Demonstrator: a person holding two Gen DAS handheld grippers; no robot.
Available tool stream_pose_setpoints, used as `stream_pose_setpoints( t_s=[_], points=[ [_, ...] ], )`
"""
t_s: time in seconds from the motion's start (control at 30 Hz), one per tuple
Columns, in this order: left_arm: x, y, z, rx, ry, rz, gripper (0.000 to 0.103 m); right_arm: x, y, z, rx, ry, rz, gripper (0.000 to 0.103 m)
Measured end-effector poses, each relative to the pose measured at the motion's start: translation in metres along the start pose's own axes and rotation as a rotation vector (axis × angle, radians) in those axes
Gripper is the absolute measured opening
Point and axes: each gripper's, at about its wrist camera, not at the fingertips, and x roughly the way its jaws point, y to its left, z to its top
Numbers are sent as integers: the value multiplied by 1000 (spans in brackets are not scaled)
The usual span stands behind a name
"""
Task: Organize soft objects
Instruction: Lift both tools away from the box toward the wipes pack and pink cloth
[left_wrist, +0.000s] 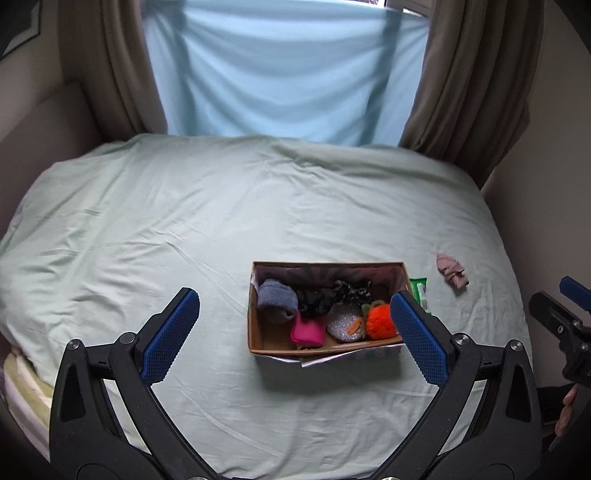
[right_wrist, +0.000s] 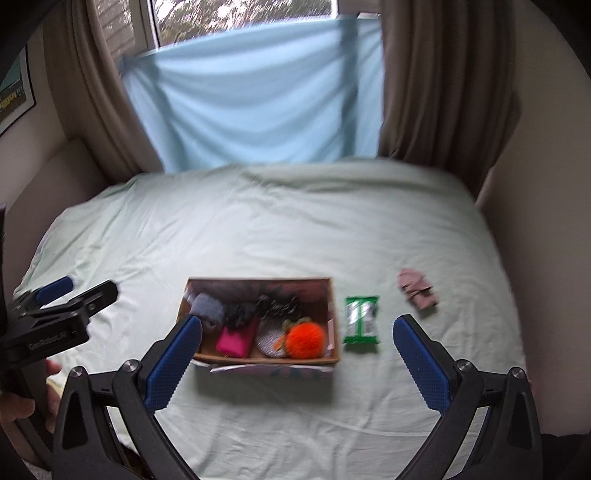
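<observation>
A cardboard box (left_wrist: 255, 325) (right_wrist: 334, 314) sits on the pale green bed. It holds a grey sock roll (left_wrist: 277, 301) (right_wrist: 208, 308), black fabric (left_wrist: 334, 295) (right_wrist: 258, 308), a pink pouch (left_wrist: 308, 332) (right_wrist: 236, 339), a silver glitter pouch (left_wrist: 343, 321) (right_wrist: 267, 338) and an orange pompom (left_wrist: 380, 321) (right_wrist: 306, 339). A green packet (right_wrist: 362, 319) (left_wrist: 419, 286) lies right of the box. A pink cloth (left_wrist: 451, 271) (right_wrist: 417, 288) lies further right. My left gripper (left_wrist: 295, 332) is open and empty, above the box's near side. My right gripper (right_wrist: 297, 360) is open and empty, near the box front.
The bed sheet (left_wrist: 184, 221) (right_wrist: 258, 221) fills both views. A blue cloth (left_wrist: 280, 74) and brown curtains (right_wrist: 443, 81) hang behind the bed. Walls close in on the left and right. Folded bedding (left_wrist: 22, 384) shows at the bed's left edge.
</observation>
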Motion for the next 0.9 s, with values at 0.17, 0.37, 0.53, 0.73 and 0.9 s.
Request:
stream_pose_setpoints(
  t_s=[0.17, 0.37, 0.53, 0.73, 0.9],
  points=[
    [-33, -16, -9, 21, -59, -12, 103, -36, -19, -5, 14, -78, -46, 103],
    [-52, -45, -14, 40, -118, -37, 103, -53, -58, -12, 72, -103, -50, 103],
    [-55, -83, -13, 53, -145, -7, 103, -61, -95, -11, 85, -120, -48, 103],
    [-44, -137, -13, 56, -163, 16, 103, -58, -138, -6, 79, -129, -24, 103],
    [-17, -188, -14, 46, -132, 23, 103, -40, -178, 2, 32, -118, -9, 103]
  ],
)
